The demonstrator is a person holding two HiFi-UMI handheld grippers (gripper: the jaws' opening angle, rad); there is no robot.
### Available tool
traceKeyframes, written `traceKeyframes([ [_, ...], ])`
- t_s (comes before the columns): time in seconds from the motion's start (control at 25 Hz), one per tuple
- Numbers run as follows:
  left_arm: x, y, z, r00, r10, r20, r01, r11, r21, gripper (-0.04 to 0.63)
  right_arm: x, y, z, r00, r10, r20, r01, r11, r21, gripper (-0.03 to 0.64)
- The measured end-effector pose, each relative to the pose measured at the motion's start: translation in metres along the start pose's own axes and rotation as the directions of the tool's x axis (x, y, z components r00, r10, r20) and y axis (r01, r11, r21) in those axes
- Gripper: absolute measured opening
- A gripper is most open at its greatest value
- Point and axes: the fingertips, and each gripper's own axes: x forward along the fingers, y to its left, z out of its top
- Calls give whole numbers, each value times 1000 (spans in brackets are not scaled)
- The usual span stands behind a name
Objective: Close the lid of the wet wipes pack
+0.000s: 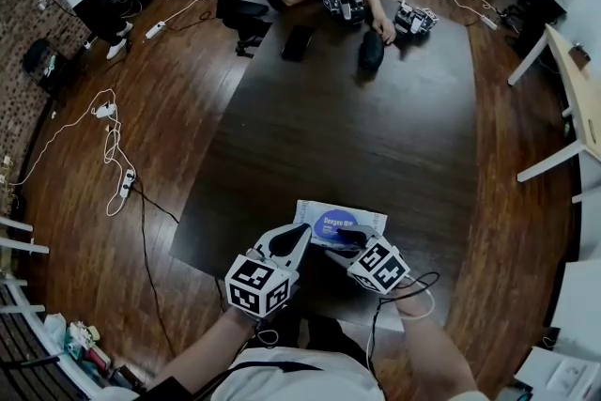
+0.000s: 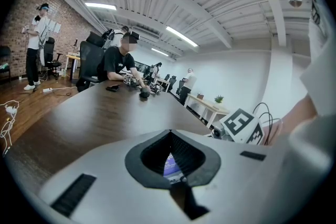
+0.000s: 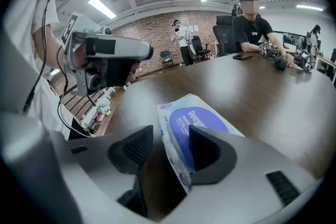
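The wet wipes pack (image 1: pixel 319 213), white with a blue oval lid (image 1: pixel 335 223), lies flat on the dark table (image 1: pixel 357 127) near its front edge. My right gripper (image 1: pixel 349 238) is open over the pack's near end. In the right gripper view the pack (image 3: pixel 197 115) has its left edge between the jaws, and the right finger (image 3: pixel 210 152) lies over the blue lid. My left gripper (image 1: pixel 302 230) is just left of the pack with its tips together. In its own view the left gripper (image 2: pixel 169 136) shows a sliver of the pack (image 2: pixel 170 165) through the pad hollow.
A person sits at the table's far end with two other grippers (image 1: pixel 343 3) (image 1: pixel 413 17), a black object (image 1: pixel 371 52) and a phone (image 1: pixel 298 42) in front of them. Cables (image 1: pixel 113 146) run over the floor at left. White desks (image 1: pixel 573 108) stand at right.
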Motion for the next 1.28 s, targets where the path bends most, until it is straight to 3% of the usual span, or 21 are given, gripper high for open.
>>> traceKeyframes([
  [0.76, -7, 3, 2, 1000, 0, 13, 0, 1000, 2, 2, 3, 3, -3, 1000, -21, 6, 21, 1000, 18, 224],
  [1.08, -16, 1, 12, 999, -12, 36, 11, 1000, 26, 1, -34, 2, 31, 977, -109, 185, 86, 988, 125, 224],
  [1.28, -25, -8, 29, 996, -32, 80, 28, 999, 47, 2, -71, 4, 53, 934, -201, 296, 154, 972, 175, 224],
])
